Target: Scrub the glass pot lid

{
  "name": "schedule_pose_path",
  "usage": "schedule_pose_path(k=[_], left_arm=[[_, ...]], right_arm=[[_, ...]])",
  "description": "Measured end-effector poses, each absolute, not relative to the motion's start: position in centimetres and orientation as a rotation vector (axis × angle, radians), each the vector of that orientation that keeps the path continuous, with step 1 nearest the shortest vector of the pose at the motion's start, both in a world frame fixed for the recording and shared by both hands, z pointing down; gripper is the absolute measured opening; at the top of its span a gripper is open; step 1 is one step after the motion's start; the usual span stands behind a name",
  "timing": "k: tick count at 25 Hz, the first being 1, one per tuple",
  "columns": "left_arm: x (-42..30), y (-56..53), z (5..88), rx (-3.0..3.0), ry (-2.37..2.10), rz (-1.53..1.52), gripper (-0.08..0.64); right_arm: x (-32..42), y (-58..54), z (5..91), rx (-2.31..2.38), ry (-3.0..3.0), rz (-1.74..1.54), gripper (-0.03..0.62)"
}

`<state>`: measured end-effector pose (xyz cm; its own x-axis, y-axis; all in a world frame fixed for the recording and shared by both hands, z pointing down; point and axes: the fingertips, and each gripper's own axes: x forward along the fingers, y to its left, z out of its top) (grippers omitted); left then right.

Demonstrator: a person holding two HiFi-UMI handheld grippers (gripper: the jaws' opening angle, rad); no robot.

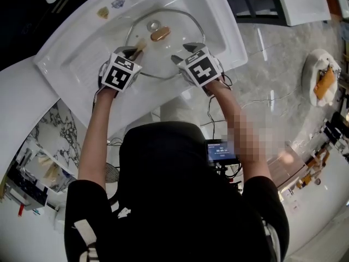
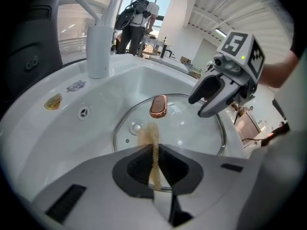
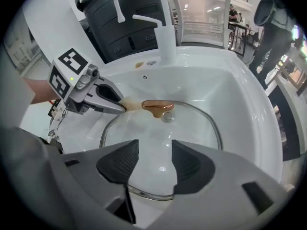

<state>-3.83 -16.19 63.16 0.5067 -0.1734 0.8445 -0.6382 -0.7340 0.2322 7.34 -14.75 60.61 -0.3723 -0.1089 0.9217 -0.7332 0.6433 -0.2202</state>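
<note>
Light: bright, even, admitted through far windows [image 3: 206, 20] | Glare: thrown off floor [image 1: 272, 94], right | Edges: gripper views bent, darkened | Focus: sharp

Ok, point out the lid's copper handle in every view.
Head view: copper handle, upper centre, inside the sink.
Left gripper view: handle at centre, beyond the jaws.
Right gripper view: handle at centre, above the jaws.
Shared landmark: the tan brush tip beside it.

Reaching forward, side by side.
Pinching tan scrub pad [image 2: 152, 140] in left gripper [image 1: 131, 51]; holding right gripper [image 1: 184, 52] alongside, jaws apart.
</note>
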Motion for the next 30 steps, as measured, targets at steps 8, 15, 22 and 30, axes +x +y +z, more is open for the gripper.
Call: schedule_pose_path(k=[8,15,22,30], left_arm=[[-3.4,-14.6,59.9,2.295,-0.656,1.130,0.020],[-2.8,-12.7,56.0,2.372,-0.675,1.050,0.019],[-2.1,-10.7,50.3,2.460,-0.696,0.939,0.018],[-3.8,-8.3,45.3,2.524,-0.775,0.794,0.018]], right_arm=[[9.4,-13.7,59.6,0.802,-1.809,0.876,0.089],[9.6,-12.9,55.8,0.941,-1.876,0.854,0.002],[7.9,-11.2,51.5,1.027,-1.981,0.698,0.000],[4.4,-8.5,45.9,1.116,-2.093,0.440,-0.001]])
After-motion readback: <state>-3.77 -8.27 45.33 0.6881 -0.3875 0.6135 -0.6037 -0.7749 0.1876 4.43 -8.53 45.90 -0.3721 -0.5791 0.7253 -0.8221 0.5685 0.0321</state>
